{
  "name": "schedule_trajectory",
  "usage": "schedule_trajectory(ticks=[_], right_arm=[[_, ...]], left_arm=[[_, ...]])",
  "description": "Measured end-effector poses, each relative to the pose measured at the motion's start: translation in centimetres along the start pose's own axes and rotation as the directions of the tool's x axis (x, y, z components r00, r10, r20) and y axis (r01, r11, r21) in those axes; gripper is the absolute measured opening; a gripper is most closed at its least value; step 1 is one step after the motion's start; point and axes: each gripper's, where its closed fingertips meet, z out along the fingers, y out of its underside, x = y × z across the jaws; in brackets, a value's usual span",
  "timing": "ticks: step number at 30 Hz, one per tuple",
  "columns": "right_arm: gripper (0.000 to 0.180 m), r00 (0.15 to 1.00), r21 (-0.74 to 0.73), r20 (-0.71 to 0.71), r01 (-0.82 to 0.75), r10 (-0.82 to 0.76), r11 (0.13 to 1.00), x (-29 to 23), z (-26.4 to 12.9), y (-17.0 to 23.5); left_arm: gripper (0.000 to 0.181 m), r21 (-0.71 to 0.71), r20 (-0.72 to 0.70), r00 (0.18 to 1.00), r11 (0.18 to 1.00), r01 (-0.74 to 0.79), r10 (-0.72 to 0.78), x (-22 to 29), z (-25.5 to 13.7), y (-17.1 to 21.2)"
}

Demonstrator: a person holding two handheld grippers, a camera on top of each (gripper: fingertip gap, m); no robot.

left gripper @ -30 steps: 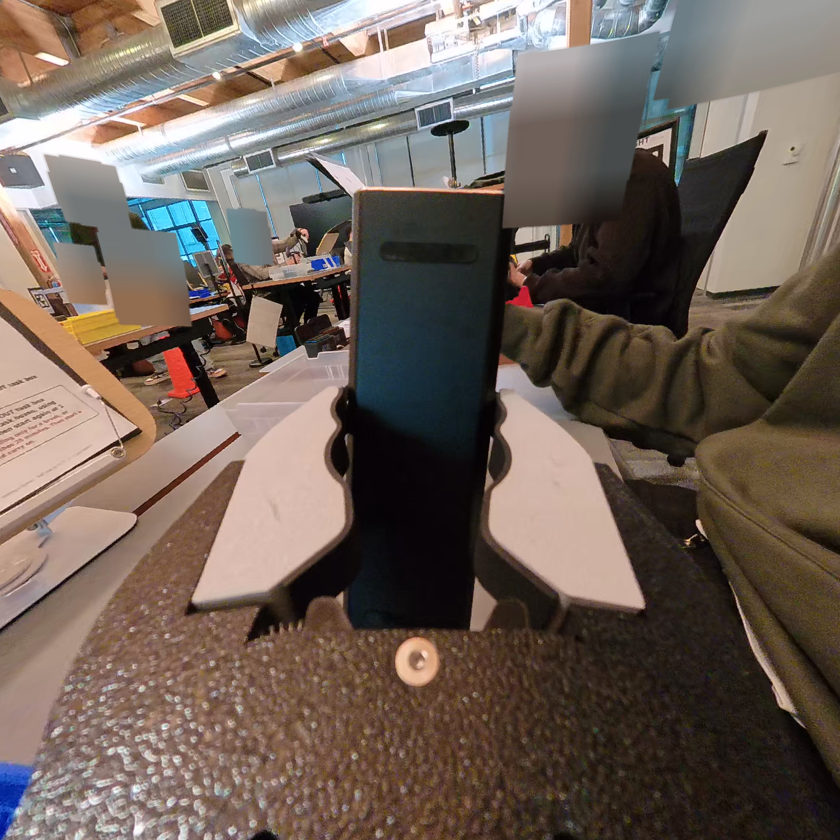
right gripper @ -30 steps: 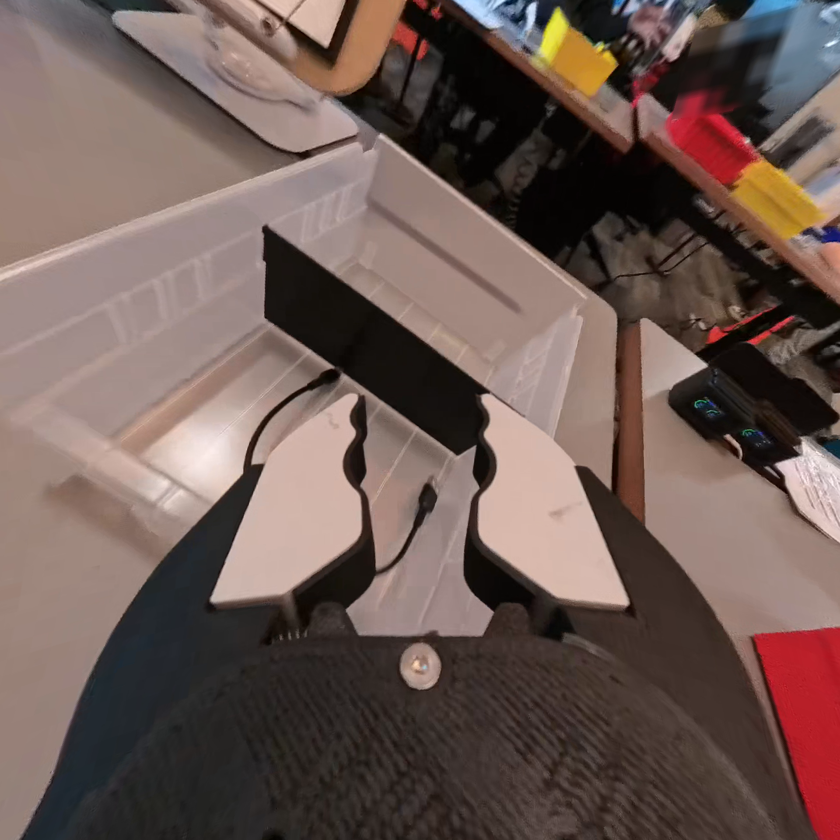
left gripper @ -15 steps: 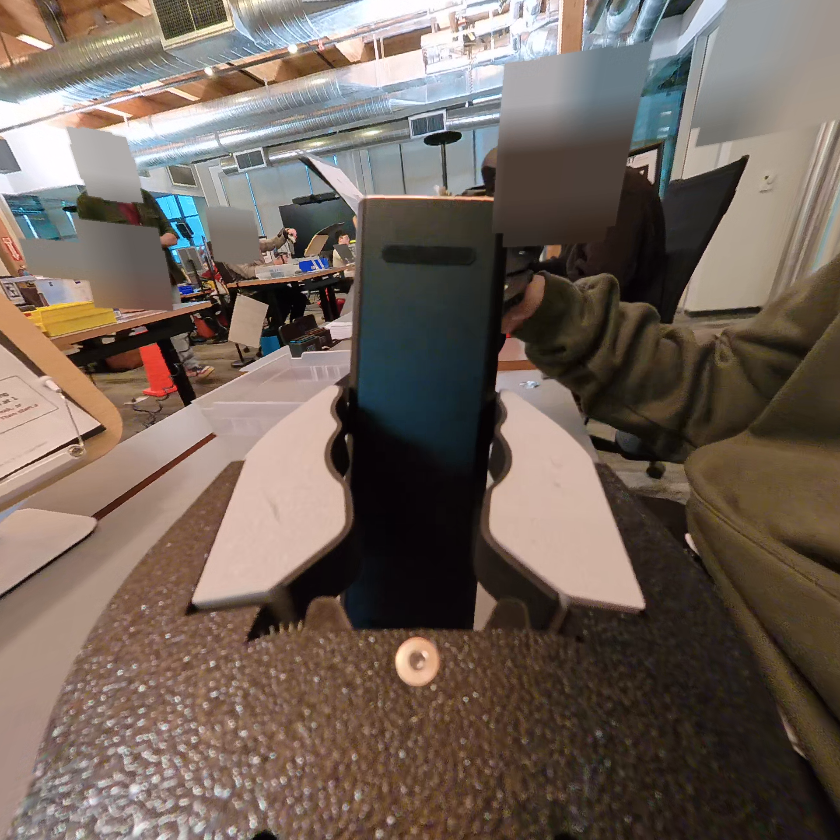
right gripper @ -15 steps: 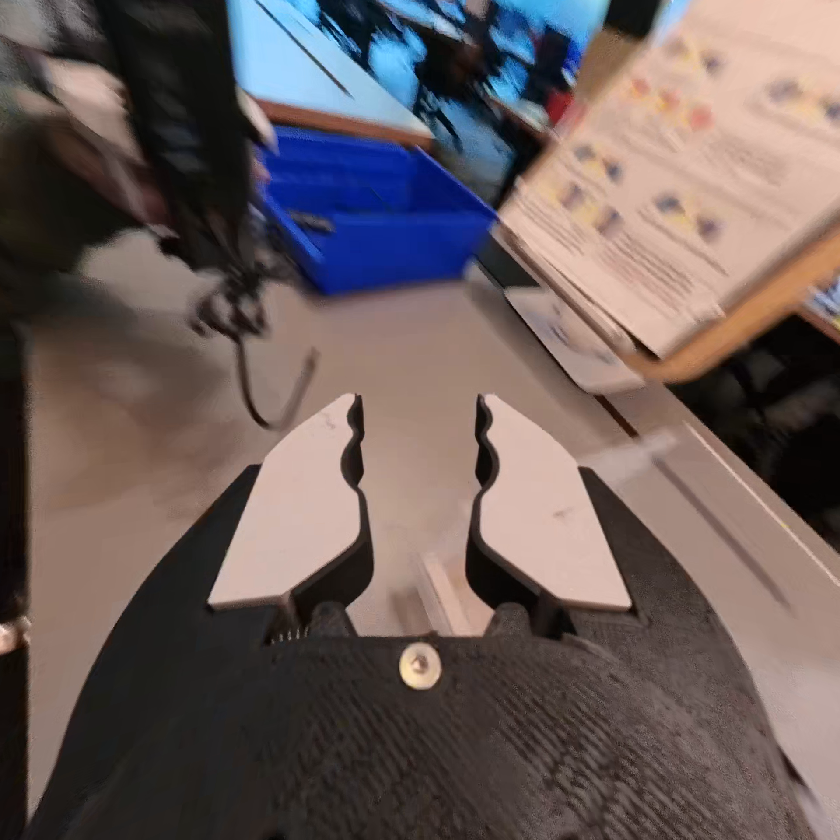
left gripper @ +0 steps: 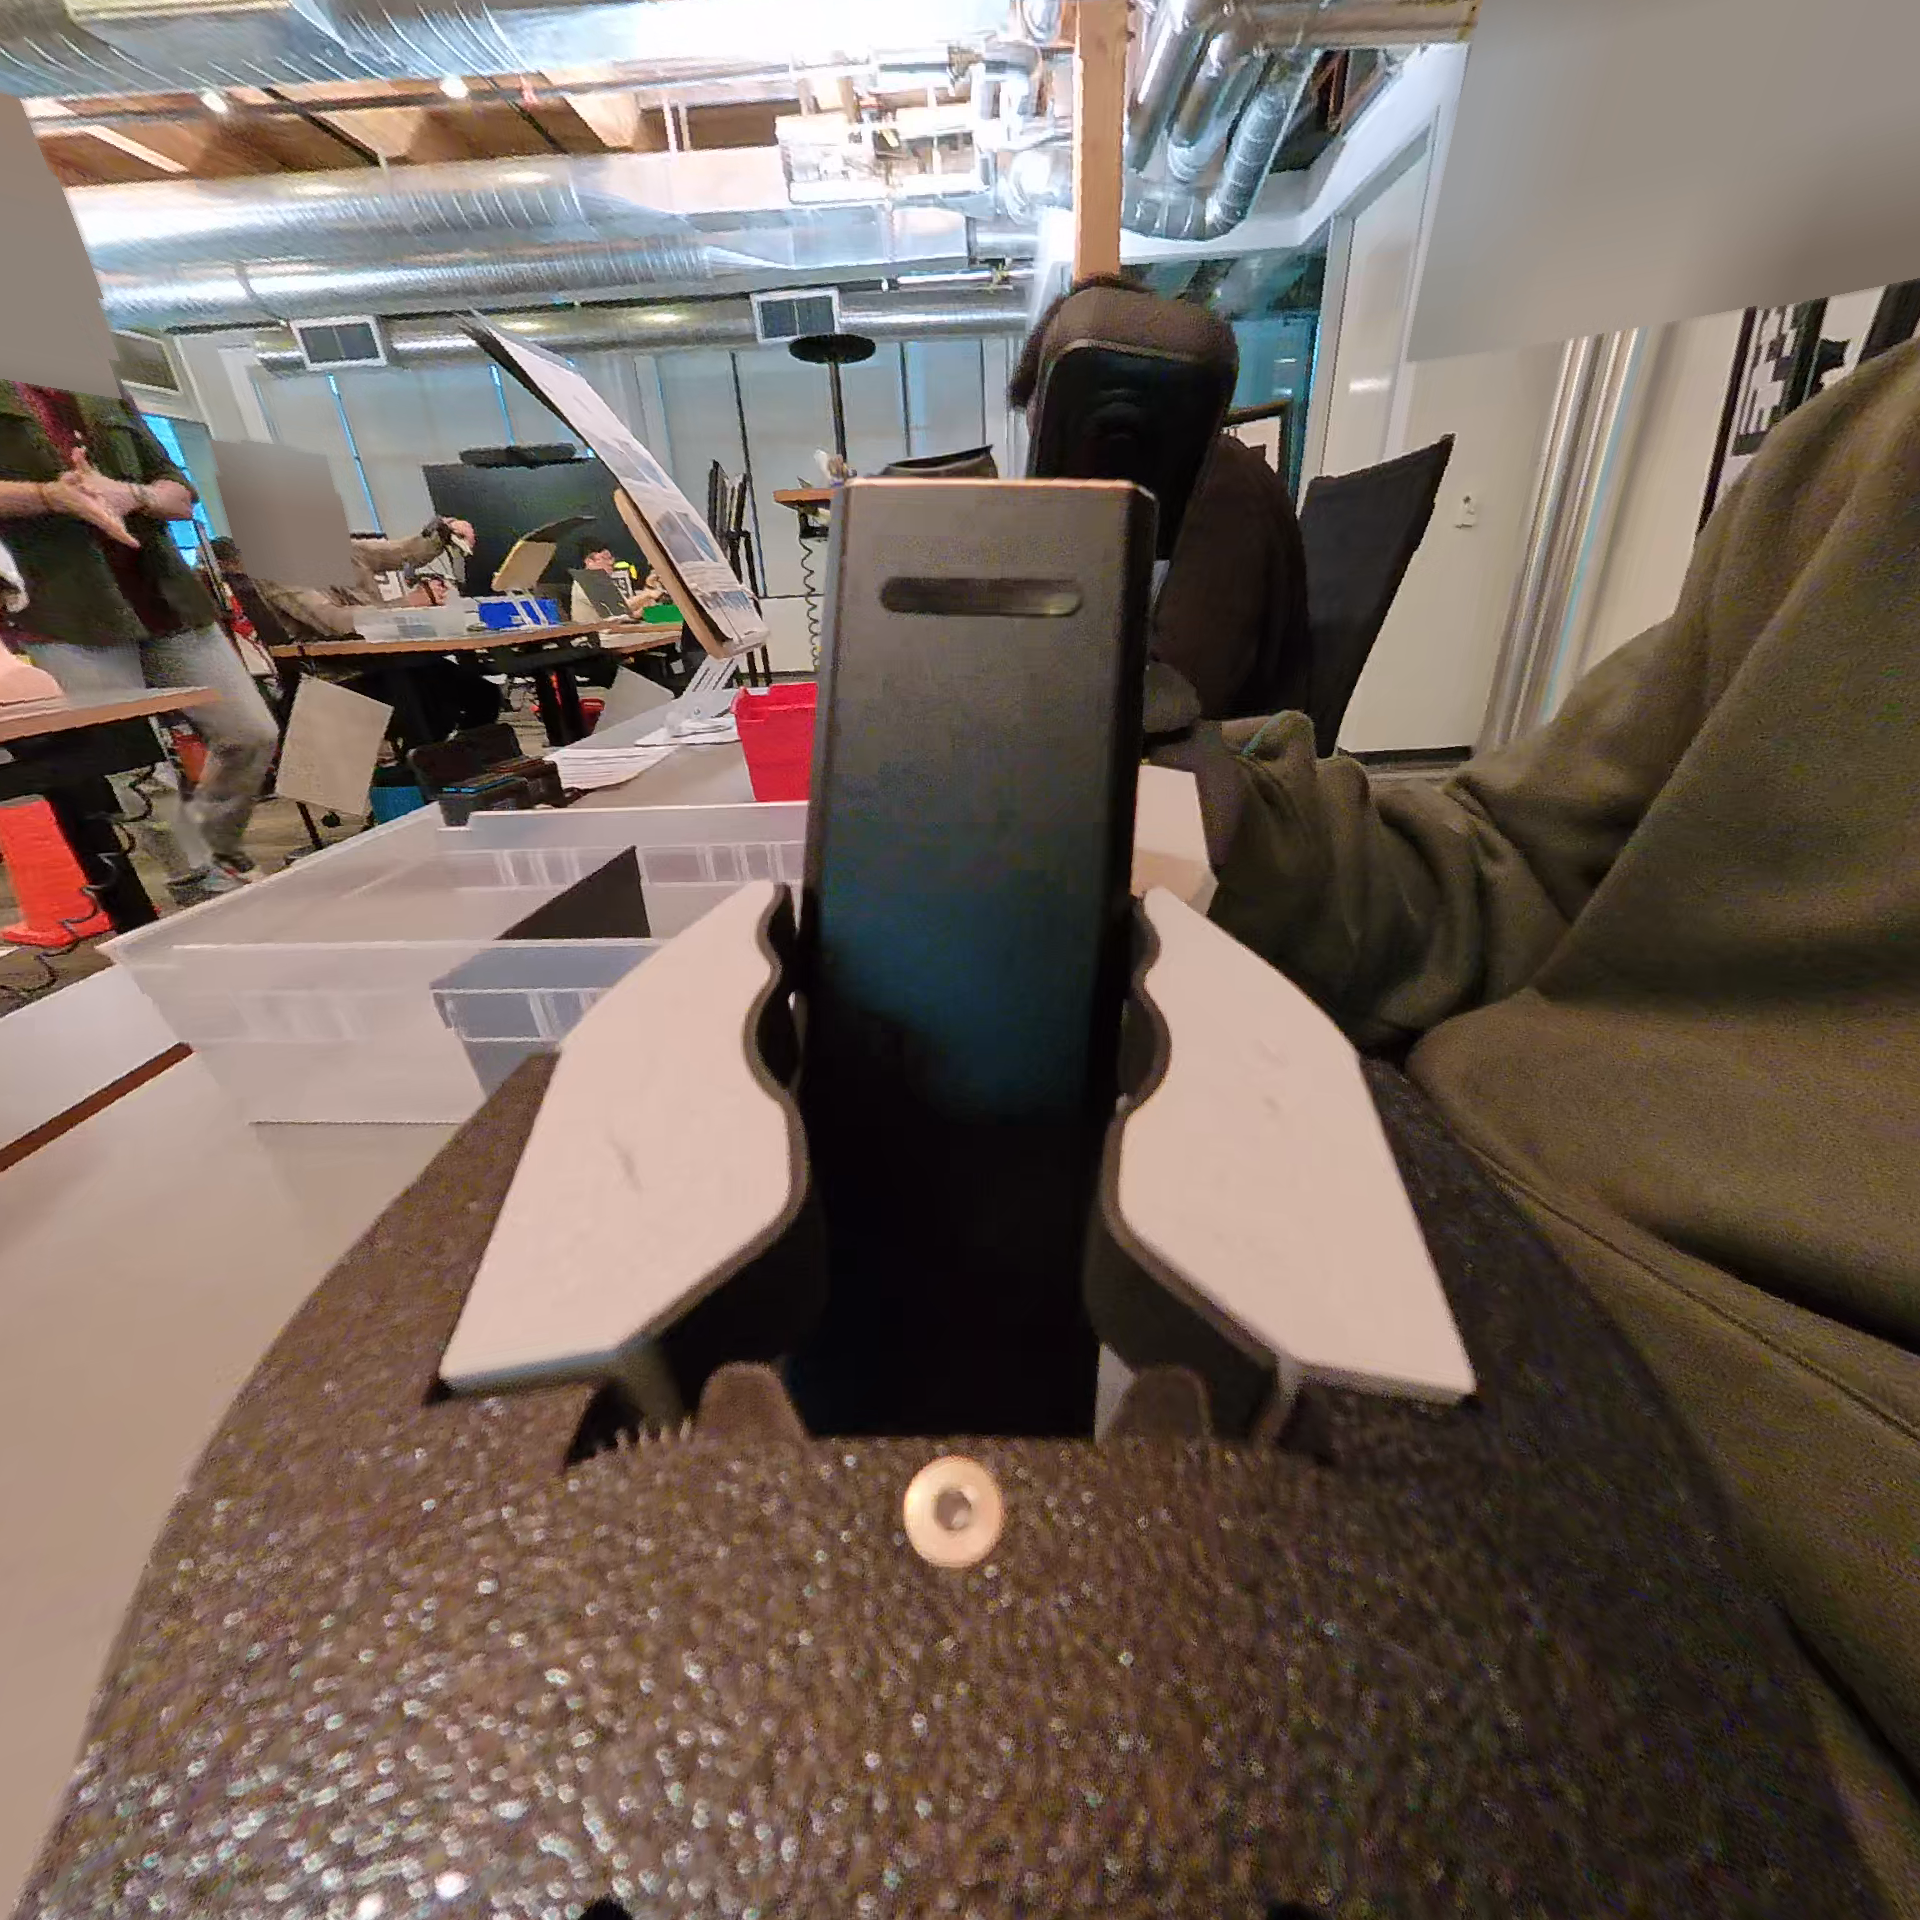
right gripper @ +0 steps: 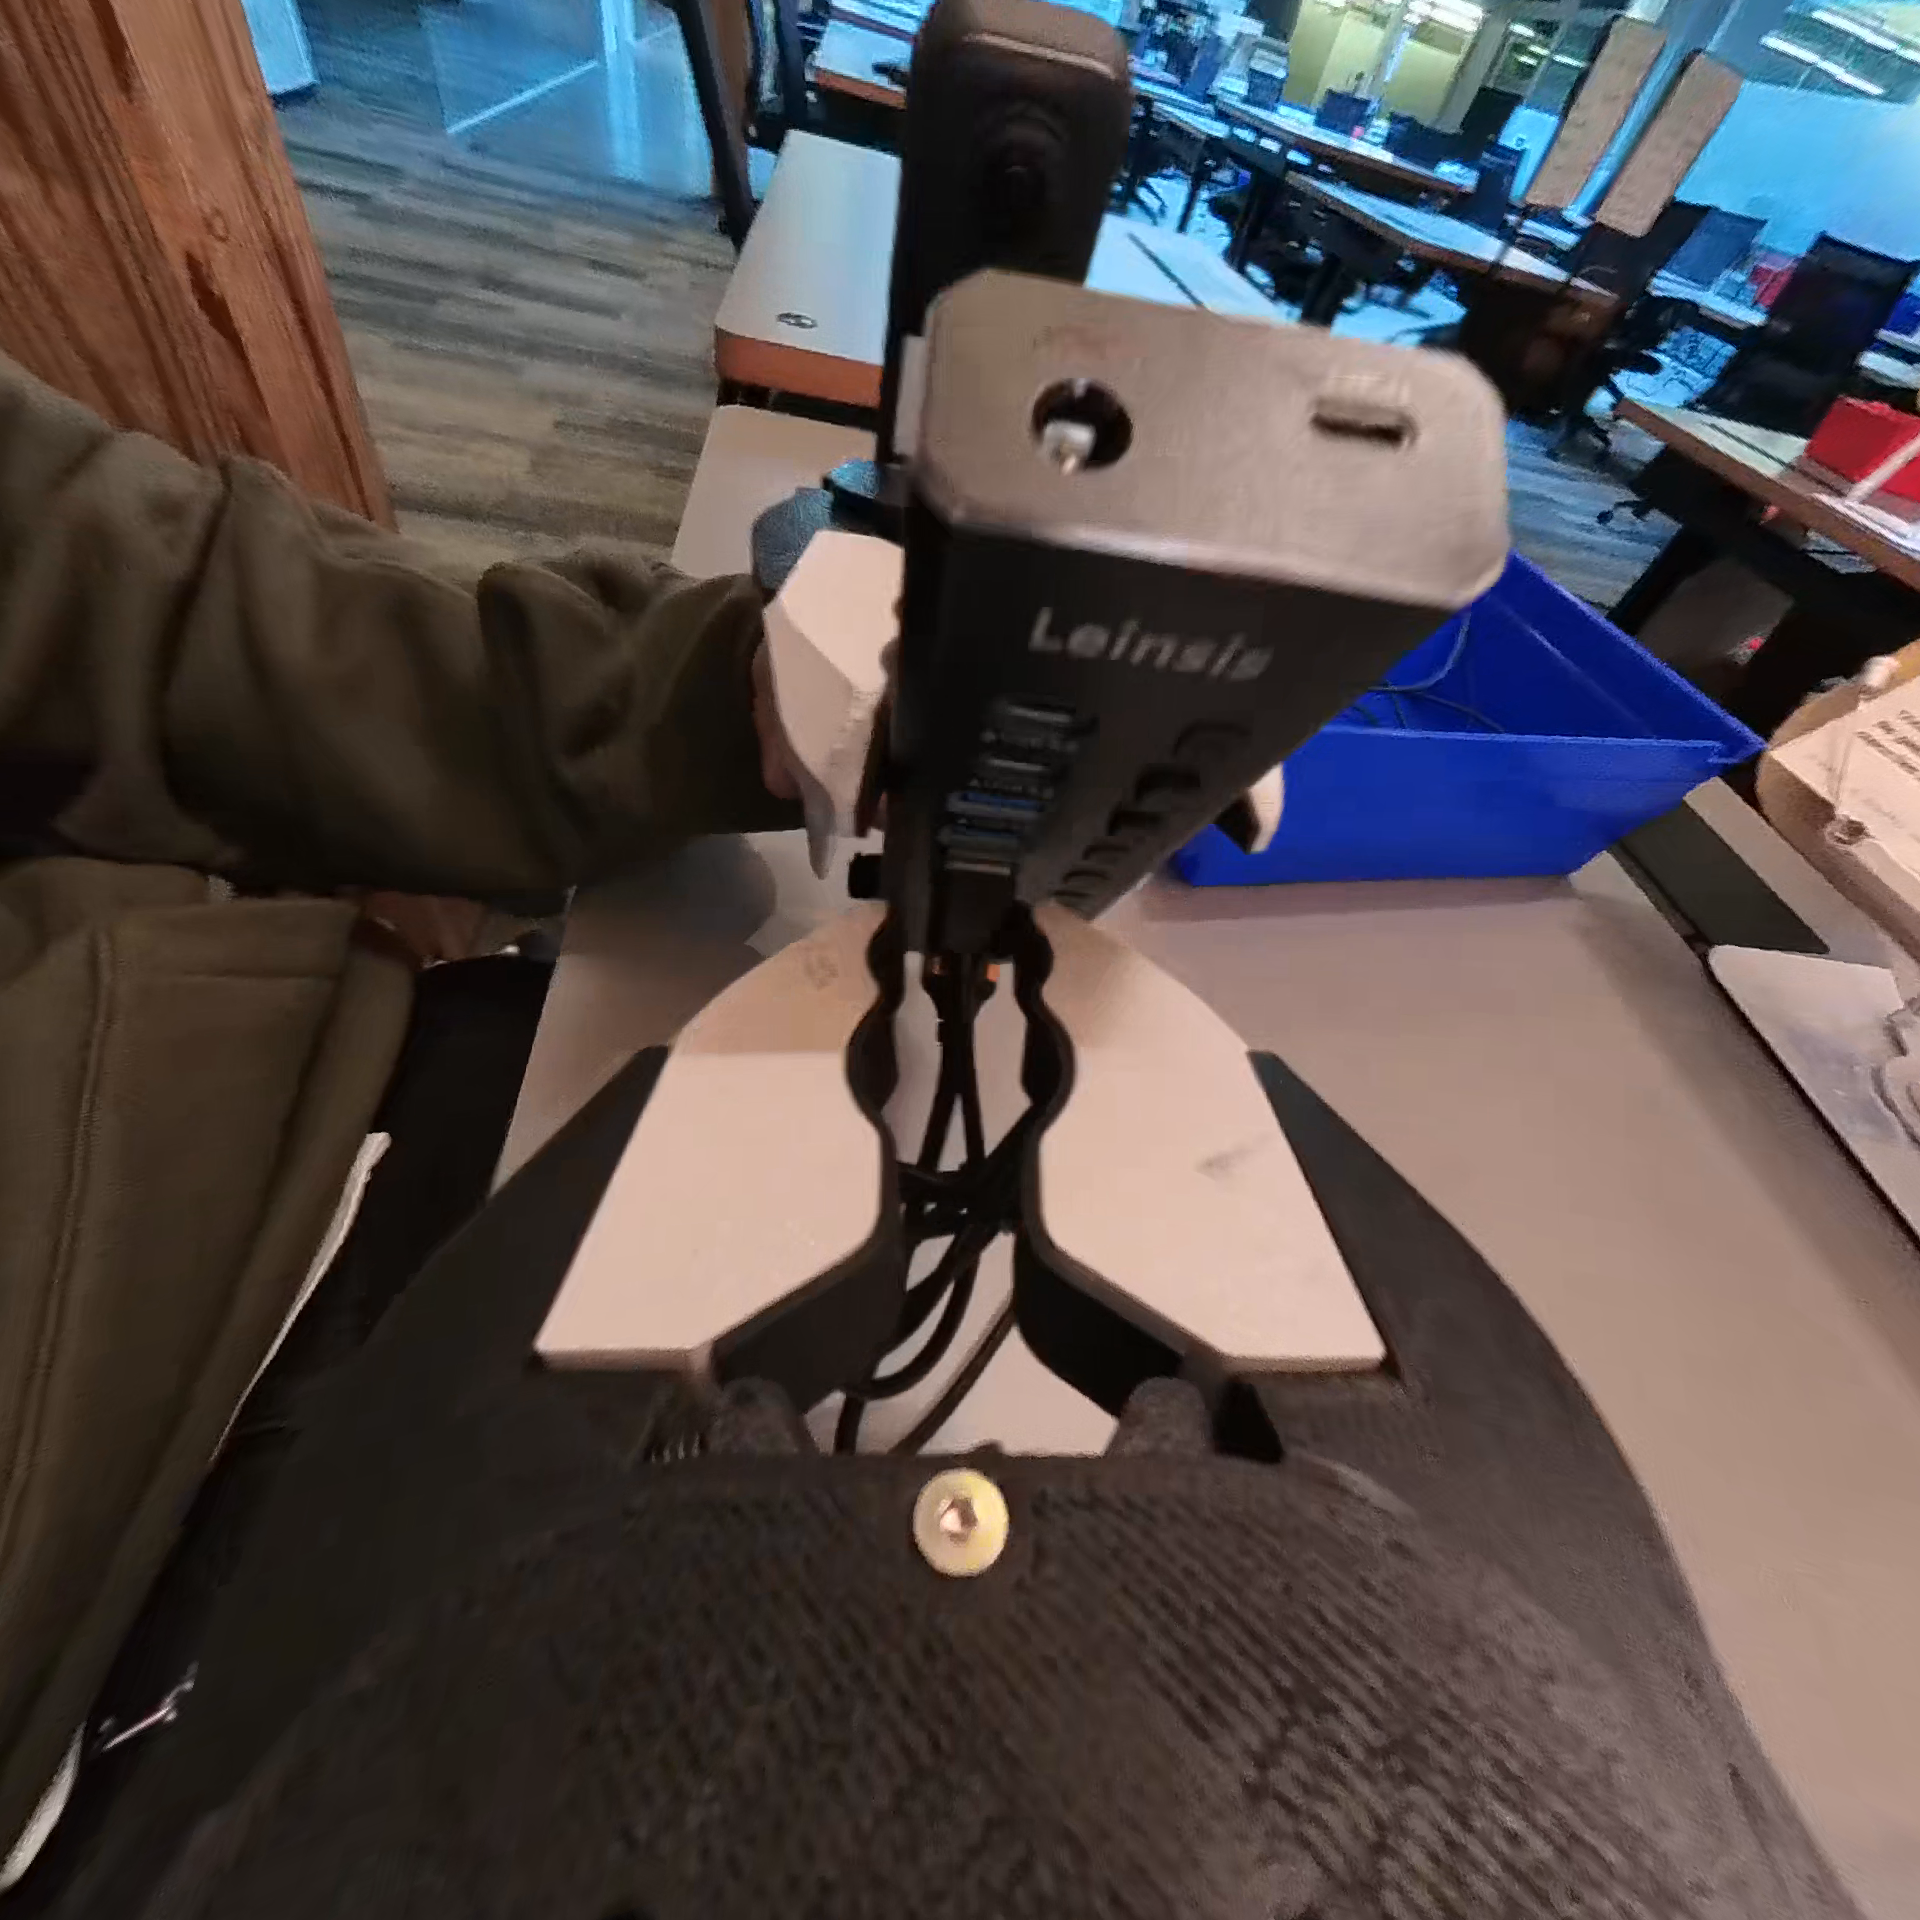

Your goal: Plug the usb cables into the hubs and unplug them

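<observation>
Right hand-held gripper [right gripper: 961, 966] swung to hub [right gripper: 1164, 623], now pinching cables [right gripper: 951, 1174]; left [left gripper: 956, 935] still clamping hub.

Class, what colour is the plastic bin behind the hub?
Blue; the bin shows best in the right wrist view, behind the hub.

1. Left wrist view: taken from just behind the left gripper [left gripper: 961, 997], looking level across the table [left gripper: 156, 1195] into the office; the hub [left gripper: 966, 883] fills mid-frame, very close.
2. Right wrist view: taken from behind the right gripper [right gripper: 961, 966], tilted slightly down over the table [right gripper: 1455, 1039], facing the opposite way; the left gripper [right gripper: 831, 717] is seen at centre-left.
3. Shared: the hub [right gripper: 1143, 644], seen from opposite sides, plus the olive sleeve [left gripper: 1558, 883] at frame right in the left view, frame left [right gripper: 364, 675] in the right.
</observation>
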Motion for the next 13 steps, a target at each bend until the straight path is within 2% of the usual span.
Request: schedule_trajectory(ticks=[4, 6, 8, 13], right_arm=[[0.016, 1.000, -0.041, 0.013, -0.001, 0.001, 0.999, 0.1, 0.0, 0.8], [0.025, 1.000, -0.040, -0.017, 0.003, -0.004, 0.999, 0.4, 0.1, 1.0], [0.016, 1.000, -0.063, 0.006, 0.004, -0.004, 0.998, 0.1, 0.2, 1.3], [0.016, 0.998, -0.120, 0.009, 0.055, -0.054, 0.991, 0.1, 0.0, 1.4]], left_arm=[[0.059, -0.036, 0.002, 1.000, 0.999, -0.011, 0.011, 0.0, 0.3, 0.7], [0.059, -0.033, 0.001, 1.000, 0.999, -0.011, 0.011, 0.1, 0.5, 0.8], [0.059, -0.036, 0.001, 1.000, 0.999, -0.016, 0.016, 0.1, 0.7, 0.8], [0.059, -0.071, -0.008, 0.999, 0.997, -0.038, 0.038, 0.2, 0.5, 1.1]])
